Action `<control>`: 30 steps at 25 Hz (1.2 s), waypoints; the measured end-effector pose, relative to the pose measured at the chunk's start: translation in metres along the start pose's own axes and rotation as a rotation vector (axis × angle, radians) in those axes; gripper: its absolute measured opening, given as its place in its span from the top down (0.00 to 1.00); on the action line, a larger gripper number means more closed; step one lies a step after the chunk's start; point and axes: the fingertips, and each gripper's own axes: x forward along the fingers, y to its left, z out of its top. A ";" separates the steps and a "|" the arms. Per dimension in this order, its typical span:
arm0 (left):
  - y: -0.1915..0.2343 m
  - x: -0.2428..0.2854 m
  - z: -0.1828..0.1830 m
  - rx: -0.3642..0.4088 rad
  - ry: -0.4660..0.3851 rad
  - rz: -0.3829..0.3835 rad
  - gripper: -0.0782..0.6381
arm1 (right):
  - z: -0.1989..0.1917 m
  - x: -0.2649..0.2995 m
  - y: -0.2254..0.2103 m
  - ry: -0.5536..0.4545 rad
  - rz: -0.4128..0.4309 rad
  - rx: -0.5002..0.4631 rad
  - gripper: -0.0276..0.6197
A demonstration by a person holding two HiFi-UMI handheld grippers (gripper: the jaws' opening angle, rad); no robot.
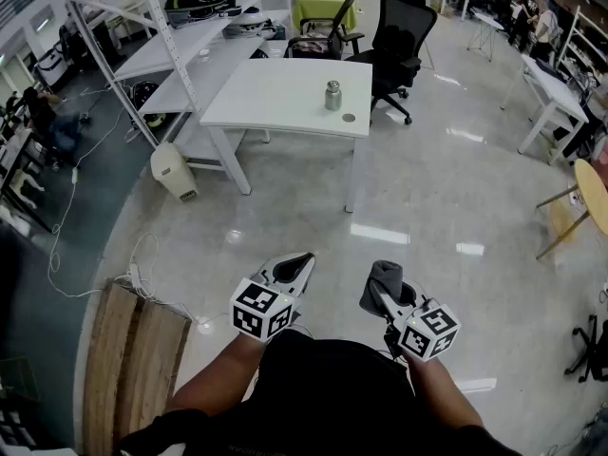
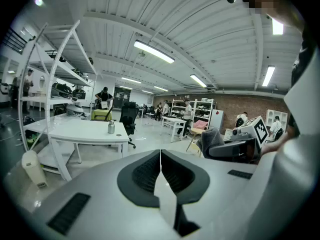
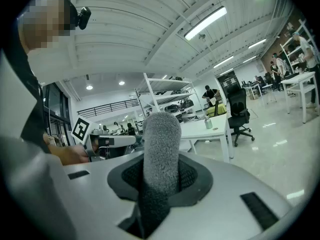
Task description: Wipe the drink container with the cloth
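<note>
A small metal drink container [image 1: 332, 95] stands on the far white table [image 1: 275, 103], with a round lid [image 1: 349, 118] lying beside it. The same container [image 2: 111, 127] [image 3: 208, 122] is far off in both gripper views. My left gripper [image 1: 302, 262] is shut and holds nothing, its jaws pressed together [image 2: 160, 156]. My right gripper [image 1: 378, 288] is shut on a grey cloth [image 1: 380, 283], which sticks up folded between the jaws [image 3: 161, 149]. I hold both grippers low in front of my body, well short of the table.
A black office chair [image 1: 399, 36] stands behind the table, and white shelving [image 1: 180, 36] runs along its left. A white bin [image 1: 174, 171] leans near a table leg. A wooden pallet [image 1: 128, 359] and cables lie on the floor at my left. More tables stand at the right.
</note>
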 end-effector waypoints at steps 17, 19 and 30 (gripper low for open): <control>-0.011 0.007 0.001 0.006 -0.002 0.001 0.87 | 0.002 -0.008 -0.008 -0.016 0.010 0.025 0.79; -0.014 0.010 0.000 0.005 0.000 -0.002 0.87 | 0.005 -0.011 -0.008 -0.036 0.029 0.046 0.79; -0.024 0.022 -0.012 0.003 0.041 0.001 0.87 | 0.000 -0.020 -0.021 -0.037 0.013 0.070 0.79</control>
